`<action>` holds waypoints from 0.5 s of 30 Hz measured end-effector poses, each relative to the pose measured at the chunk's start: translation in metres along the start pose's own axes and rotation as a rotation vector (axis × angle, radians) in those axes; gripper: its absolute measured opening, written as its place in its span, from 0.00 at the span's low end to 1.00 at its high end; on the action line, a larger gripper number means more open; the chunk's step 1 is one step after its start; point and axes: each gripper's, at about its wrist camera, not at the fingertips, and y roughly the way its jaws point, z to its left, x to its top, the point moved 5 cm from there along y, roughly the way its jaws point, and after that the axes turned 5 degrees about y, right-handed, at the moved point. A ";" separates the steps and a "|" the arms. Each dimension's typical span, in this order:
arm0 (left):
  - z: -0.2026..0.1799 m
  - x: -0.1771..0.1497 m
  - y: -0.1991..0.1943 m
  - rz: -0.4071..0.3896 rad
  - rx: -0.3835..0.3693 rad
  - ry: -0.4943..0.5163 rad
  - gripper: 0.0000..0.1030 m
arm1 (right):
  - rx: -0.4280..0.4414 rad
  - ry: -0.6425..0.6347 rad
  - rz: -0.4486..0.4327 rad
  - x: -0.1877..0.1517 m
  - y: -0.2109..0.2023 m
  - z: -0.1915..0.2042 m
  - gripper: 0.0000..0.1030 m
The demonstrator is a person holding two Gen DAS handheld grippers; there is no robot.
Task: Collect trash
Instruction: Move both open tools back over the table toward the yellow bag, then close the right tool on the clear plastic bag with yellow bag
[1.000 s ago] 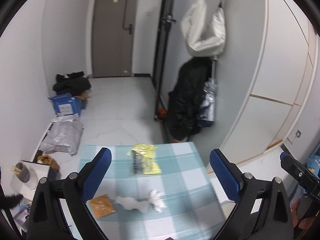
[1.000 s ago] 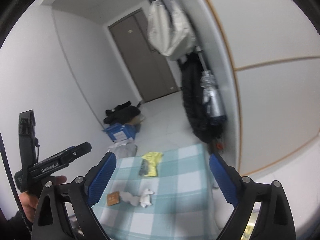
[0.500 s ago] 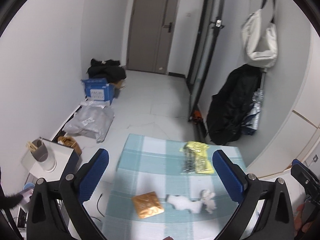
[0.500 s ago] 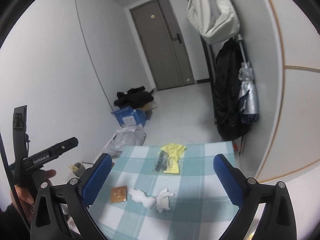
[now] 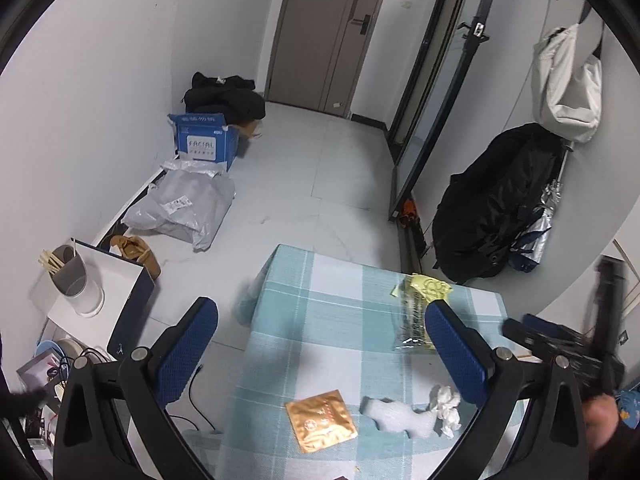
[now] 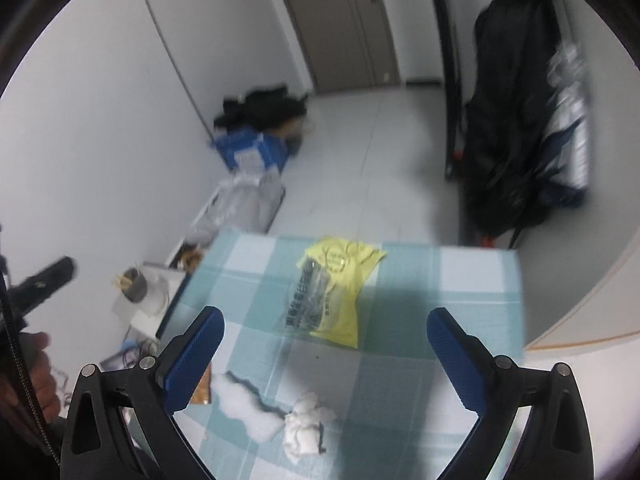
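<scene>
I hold both claws above the table [image 5: 320,292], my left gripper [image 5: 320,350] and right gripper [image 6: 324,354] each spread wide with nothing between the blue pads. The yellow snack bag [image 6: 336,284] lies toward the table's far edge. At the near edge, the orange foil packet [image 5: 322,420] sits nearest the left side, just beside the white foam scrap [image 5: 396,416], which touches the crumpled tissue [image 6: 306,428].

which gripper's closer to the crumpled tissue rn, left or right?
Probably right. The right gripper hangs open over the table with the crumpled tissue just below its gap. The left gripper, also open, has the tissue off beside its right finger.
</scene>
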 end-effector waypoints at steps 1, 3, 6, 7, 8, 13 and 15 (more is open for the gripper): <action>0.003 0.000 0.002 0.007 0.008 -0.002 0.99 | 0.007 0.006 0.027 0.002 0.013 -0.002 0.99; 0.007 0.001 0.006 0.022 0.017 -0.003 0.99 | 0.005 0.018 0.076 0.005 0.040 -0.008 0.99; 0.013 0.000 0.010 0.041 0.022 -0.009 0.99 | 0.003 0.025 0.131 0.007 0.073 -0.014 0.98; 0.015 0.000 0.011 0.046 0.023 -0.008 0.99 | 0.000 0.024 0.145 0.008 0.083 -0.016 0.98; 0.017 -0.001 0.012 0.055 0.026 -0.005 0.99 | -0.008 0.022 0.158 0.008 0.092 -0.018 0.98; 0.021 -0.004 0.019 0.096 0.016 -0.011 0.99 | 0.008 0.019 0.183 0.005 0.119 -0.022 0.93; 0.021 -0.004 0.023 0.109 0.025 -0.009 0.99 | 0.014 -0.011 0.187 0.004 0.124 -0.018 0.90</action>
